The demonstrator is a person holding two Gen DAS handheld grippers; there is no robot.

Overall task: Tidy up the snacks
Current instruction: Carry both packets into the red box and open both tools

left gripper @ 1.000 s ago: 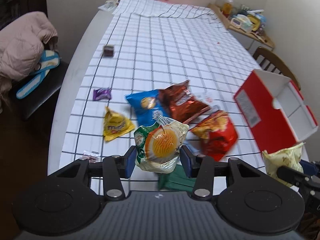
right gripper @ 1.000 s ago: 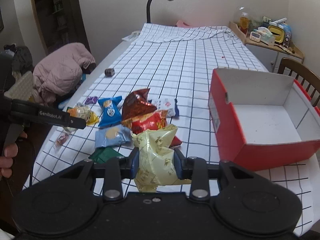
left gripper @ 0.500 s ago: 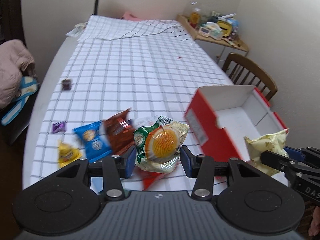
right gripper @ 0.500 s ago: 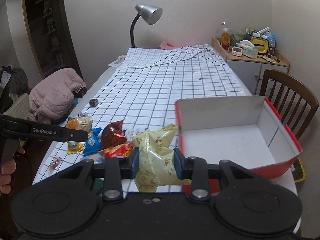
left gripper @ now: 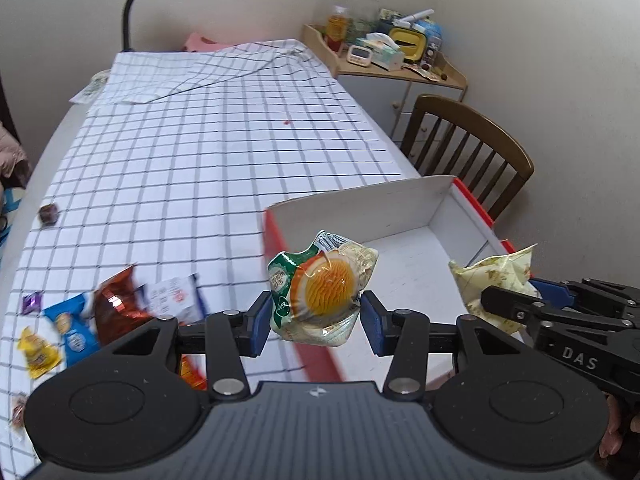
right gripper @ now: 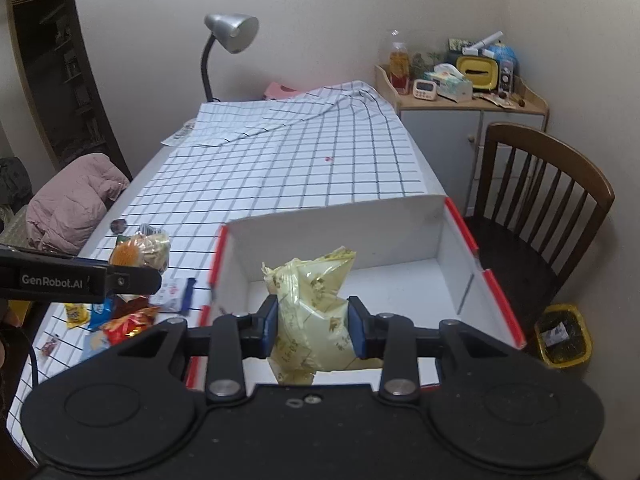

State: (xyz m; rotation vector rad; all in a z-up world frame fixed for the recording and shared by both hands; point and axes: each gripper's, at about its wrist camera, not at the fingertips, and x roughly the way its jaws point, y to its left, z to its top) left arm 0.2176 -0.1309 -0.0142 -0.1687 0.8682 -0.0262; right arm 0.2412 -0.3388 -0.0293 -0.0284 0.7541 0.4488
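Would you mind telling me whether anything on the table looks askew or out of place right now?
The checked tablecloth is rumpled and folded back on itself at the far end near the lamp. A small red spot marks the cloth, and one dark little item lies apart from the snack pile.

We see the scene from two fisheye cameras, one riding behind each gripper's fingers and tilted down the checked tablecloth (left gripper: pixel 192 152) toward the far wall. The left wrist view hangs close over the red box's (left gripper: pixel 360 208) near left corner; the right wrist view looks straight into it. Both share box, desk lamp (right gripper: pixel 230 34) and wooden chair (right gripper: pixel 544 208).
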